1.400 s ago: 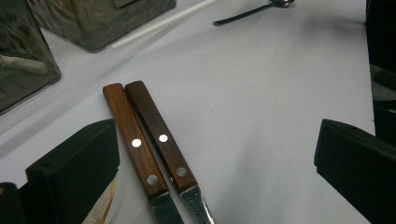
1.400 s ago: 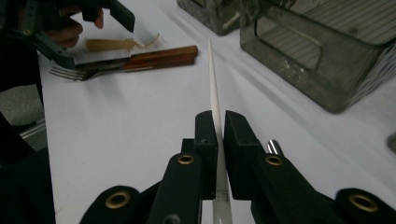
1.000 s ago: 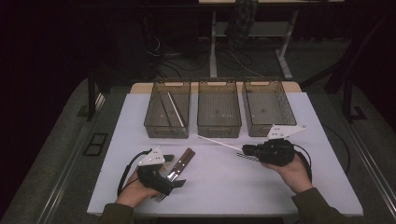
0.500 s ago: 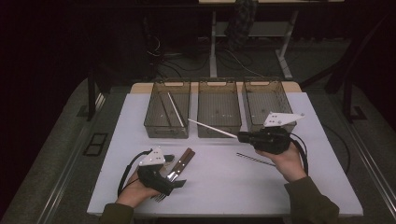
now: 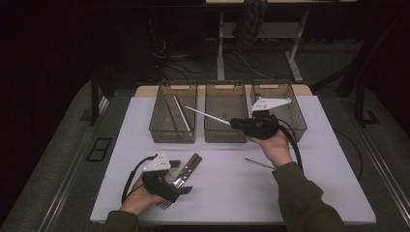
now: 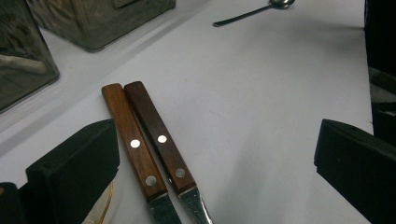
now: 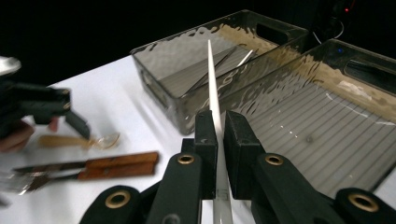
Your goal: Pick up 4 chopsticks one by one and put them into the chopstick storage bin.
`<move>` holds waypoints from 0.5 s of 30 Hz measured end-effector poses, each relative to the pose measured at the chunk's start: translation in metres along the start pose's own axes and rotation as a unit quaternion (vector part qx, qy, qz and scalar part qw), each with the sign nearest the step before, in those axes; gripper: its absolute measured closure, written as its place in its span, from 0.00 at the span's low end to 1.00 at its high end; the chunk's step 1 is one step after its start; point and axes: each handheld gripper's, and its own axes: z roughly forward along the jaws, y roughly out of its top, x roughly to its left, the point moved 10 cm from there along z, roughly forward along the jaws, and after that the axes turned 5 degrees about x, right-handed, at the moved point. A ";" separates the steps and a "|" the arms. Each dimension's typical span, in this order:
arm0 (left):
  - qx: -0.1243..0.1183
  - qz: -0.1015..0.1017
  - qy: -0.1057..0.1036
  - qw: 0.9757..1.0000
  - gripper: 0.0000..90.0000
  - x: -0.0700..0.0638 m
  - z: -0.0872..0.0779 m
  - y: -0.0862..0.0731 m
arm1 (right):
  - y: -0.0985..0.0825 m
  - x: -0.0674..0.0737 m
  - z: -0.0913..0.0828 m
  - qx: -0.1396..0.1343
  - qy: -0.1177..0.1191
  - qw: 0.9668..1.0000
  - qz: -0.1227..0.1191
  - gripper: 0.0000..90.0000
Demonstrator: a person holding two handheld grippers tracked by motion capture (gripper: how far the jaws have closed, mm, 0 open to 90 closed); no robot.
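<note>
My right gripper (image 5: 234, 123) hovers in front of the middle bin (image 5: 225, 131), shut on a long thin white stick (image 5: 208, 115) whose tip points left toward the left bin (image 5: 159, 126). In the right gripper view the jaws (image 7: 217, 123) pinch the white stick (image 7: 212, 79), which rises over the left bin's (image 7: 159, 81) corner. My left gripper (image 5: 180, 190) rests on the table near the front edge, open. Two wooden-handled knives (image 6: 144, 140) lie side by side between its jaws (image 6: 217, 140), untouched.
Three clear bins stand in a row at the back; the left one holds a white stick (image 5: 181, 112) and a dark one, and the right bin (image 5: 296, 121) is behind my right hand. A dark spoon (image 5: 258, 163) lies on the table. A fork (image 7: 14, 182) lies by the knives.
My right gripper has lifted the white stick off the table and carried it back and left toward the bins. The spoon stays on the table. The left hand has not moved.
</note>
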 end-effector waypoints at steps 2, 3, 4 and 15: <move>0.000 -0.001 0.000 1.000 0.00 0.000 0.000 0.000 | 0.006 -0.002 0.009 0.001 -0.003 1.000 0.007 0.93; -0.001 -0.001 0.000 1.000 0.00 0.000 0.000 0.000 | 0.008 -0.003 0.013 0.003 -0.005 1.000 0.009 0.93; -0.001 -0.002 0.000 1.000 0.00 0.000 0.000 0.000 | 0.010 -0.004 0.018 0.004 -0.007 1.000 0.012 0.93; -0.002 -0.003 -0.005 1.000 0.00 0.000 -0.001 0.000 | 0.029 -0.009 0.067 0.035 -0.025 0.999 0.020 0.93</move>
